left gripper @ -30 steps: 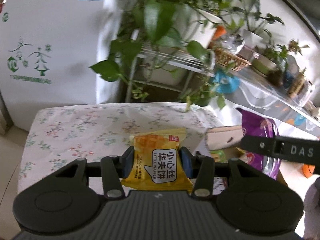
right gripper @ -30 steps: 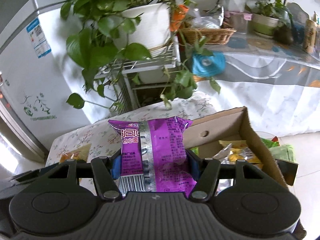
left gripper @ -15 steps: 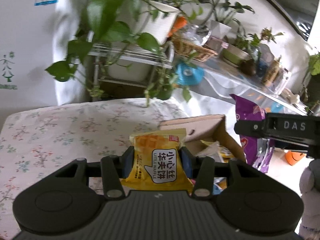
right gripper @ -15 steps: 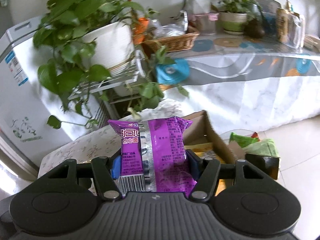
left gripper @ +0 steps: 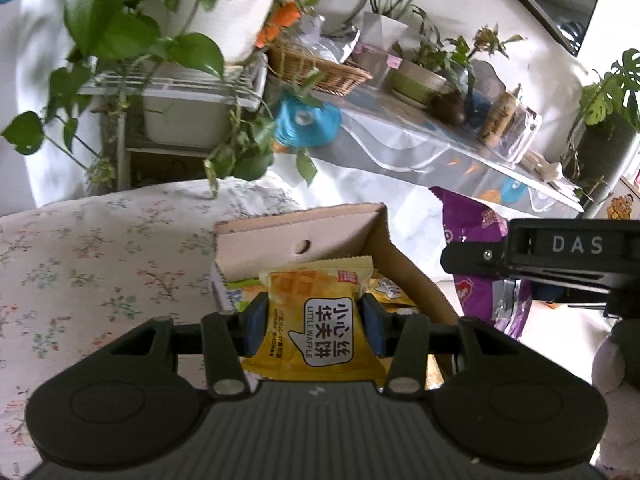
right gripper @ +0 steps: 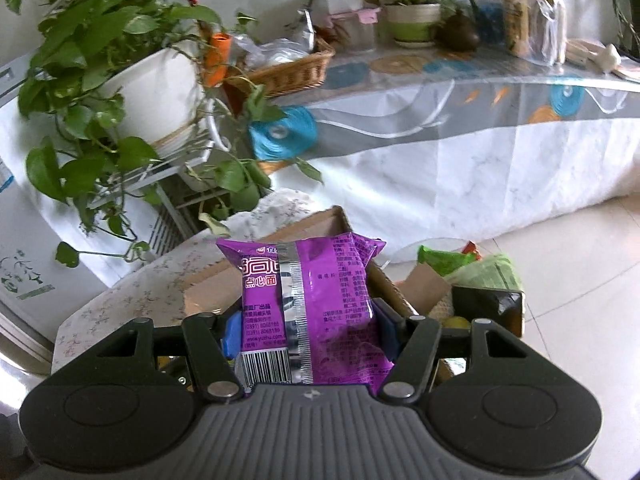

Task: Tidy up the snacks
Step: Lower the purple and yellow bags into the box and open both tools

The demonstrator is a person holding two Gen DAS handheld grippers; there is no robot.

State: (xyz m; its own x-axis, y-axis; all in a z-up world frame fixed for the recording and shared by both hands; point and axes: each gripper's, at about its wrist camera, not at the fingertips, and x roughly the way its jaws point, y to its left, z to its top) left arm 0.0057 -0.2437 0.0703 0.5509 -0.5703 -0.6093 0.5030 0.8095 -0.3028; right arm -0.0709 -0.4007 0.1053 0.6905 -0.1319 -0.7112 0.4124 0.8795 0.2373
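My left gripper (left gripper: pixel 314 322) is shut on a yellow waffle packet (left gripper: pixel 320 328), held over the open cardboard box (left gripper: pixel 280 236), where several other snack packets lie. My right gripper (right gripper: pixel 308 330) is shut on a purple noodle packet (right gripper: pixel 316 300), seam and barcode facing the camera, in front of the same box (right gripper: pixel 212 284). In the left wrist view the right gripper's body (left gripper: pixel 560 252) and its purple packet (left gripper: pixel 476 232) hang just right of the box.
The box stands at the right edge of a table with a flowered cloth (left gripper: pixel 100 256). Behind it are a trailing plant on a white rack (left gripper: pixel 180 84) and a long covered counter (right gripper: pixel 460 120) with pots and a basket. A second box of green packets (right gripper: pixel 480 280) sits on the floor tiles.
Both grippers have swung to the right, from over the flowered table toward the cardboard box. The box now lies directly beyond each held packet. Both grips are unchanged.
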